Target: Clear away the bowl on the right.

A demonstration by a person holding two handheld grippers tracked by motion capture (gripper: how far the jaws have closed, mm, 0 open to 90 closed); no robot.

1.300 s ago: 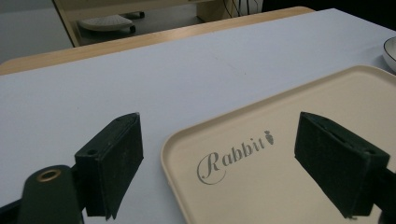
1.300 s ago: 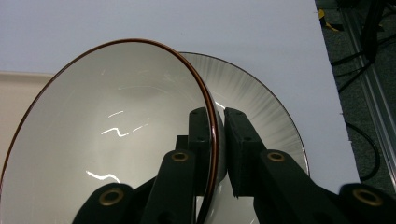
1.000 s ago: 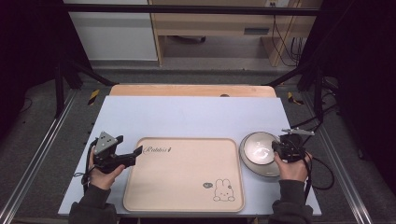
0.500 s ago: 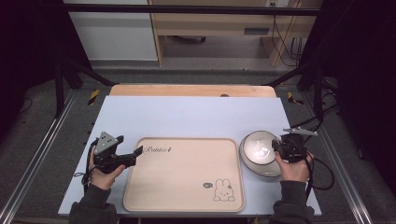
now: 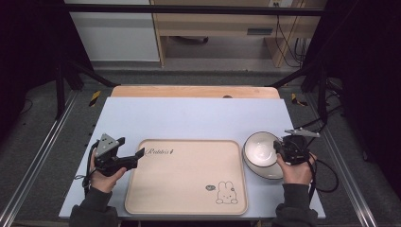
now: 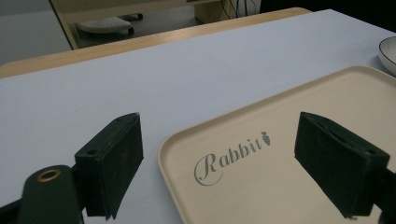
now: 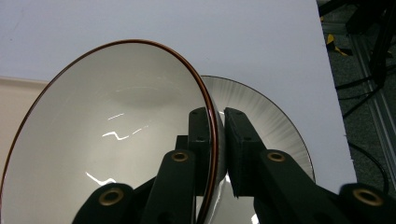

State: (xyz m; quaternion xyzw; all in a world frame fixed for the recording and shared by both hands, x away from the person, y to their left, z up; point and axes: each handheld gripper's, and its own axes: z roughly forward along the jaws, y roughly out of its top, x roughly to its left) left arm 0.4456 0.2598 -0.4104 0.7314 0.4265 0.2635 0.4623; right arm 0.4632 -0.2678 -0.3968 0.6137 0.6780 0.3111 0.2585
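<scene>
A white bowl [image 7: 107,130] with a thin brown rim is tilted up on its right side, and my right gripper [image 7: 217,116] is shut on that rim. From above, the bowl [image 5: 260,150] sits just right of the tray, with the right gripper [image 5: 283,150] at its right edge. Under the bowl lies a grey-streaked dish [image 7: 266,112]. A beige tray [image 5: 189,179] with "Rabbit" lettering and a bunny drawing lies mid-table. My left gripper [image 5: 137,158] is open at the tray's near-left corner [image 6: 280,112], its jaws wide apart to either side of the lettering, and holds nothing.
The pale blue tabletop [image 5: 198,118] stretches beyond the tray to a wooden strip [image 5: 194,91] at the far edge. Black frame posts and cables [image 5: 321,118] stand off the table's right side. A cable trails from each gripper.
My right gripper has edged slightly left with the bowl's rim, tipping the bowl a little more. The left gripper and tray have not moved.
</scene>
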